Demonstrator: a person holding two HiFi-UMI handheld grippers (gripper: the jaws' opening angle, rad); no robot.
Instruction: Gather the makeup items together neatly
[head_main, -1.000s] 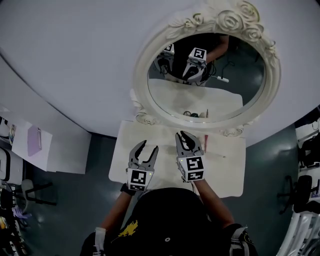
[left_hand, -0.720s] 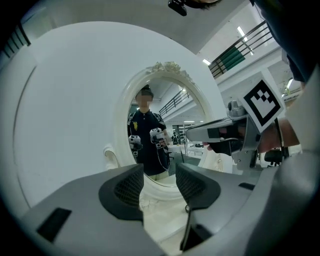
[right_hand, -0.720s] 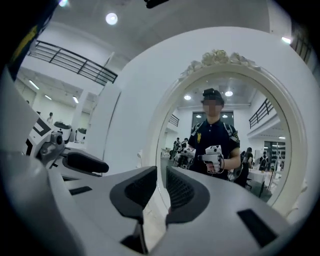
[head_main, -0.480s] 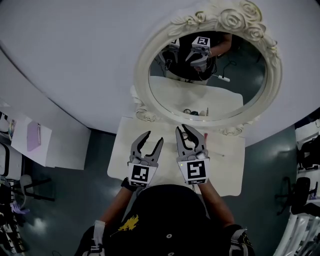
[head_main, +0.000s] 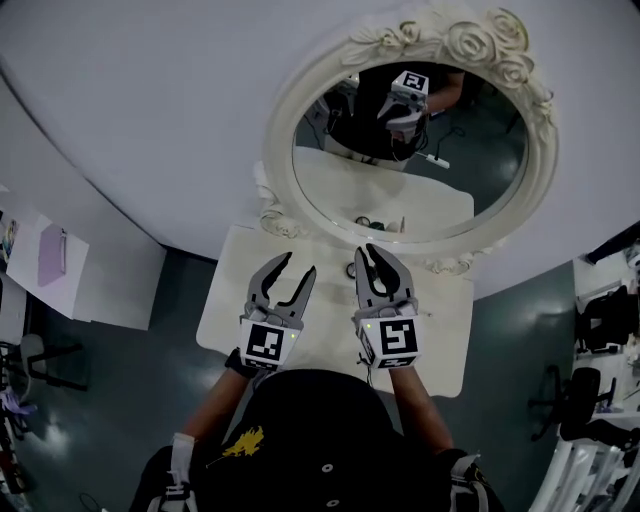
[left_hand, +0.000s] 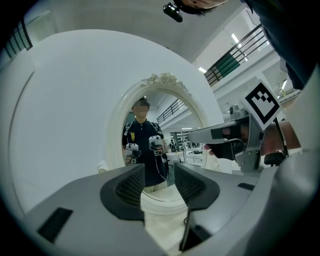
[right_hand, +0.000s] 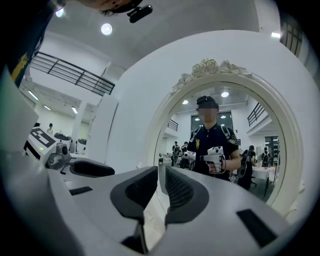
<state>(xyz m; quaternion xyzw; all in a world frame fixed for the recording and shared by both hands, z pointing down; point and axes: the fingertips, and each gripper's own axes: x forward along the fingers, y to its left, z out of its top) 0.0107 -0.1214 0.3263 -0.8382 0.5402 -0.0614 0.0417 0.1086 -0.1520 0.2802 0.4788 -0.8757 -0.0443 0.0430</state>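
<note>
A white table (head_main: 225, 305) stands against an oval mirror with an ornate white frame (head_main: 276, 150). One small dark makeup item (head_main: 352, 270) lies on the table by the mirror's foot; the glass reflects a few small items (head_main: 378, 223). Both grippers are held level above the table, pointing at the mirror. My left gripper (head_main: 295, 268) (left_hand: 159, 175) is open and empty. Beside it, my right gripper (head_main: 374, 255) (right_hand: 161, 182) is shut with nothing between its pads. The right gripper hides the table behind it.
The mirror reflects the person holding both grippers. Papers lie on a white surface (head_main: 50, 260) at far left. Chairs and equipment (head_main: 600, 320) stand on the dark floor at right. A curved white wall (head_main: 150, 120) backs the table.
Both grippers have risen in front of the mirror. The red pencil that lay right of the right gripper is hidden now.
</note>
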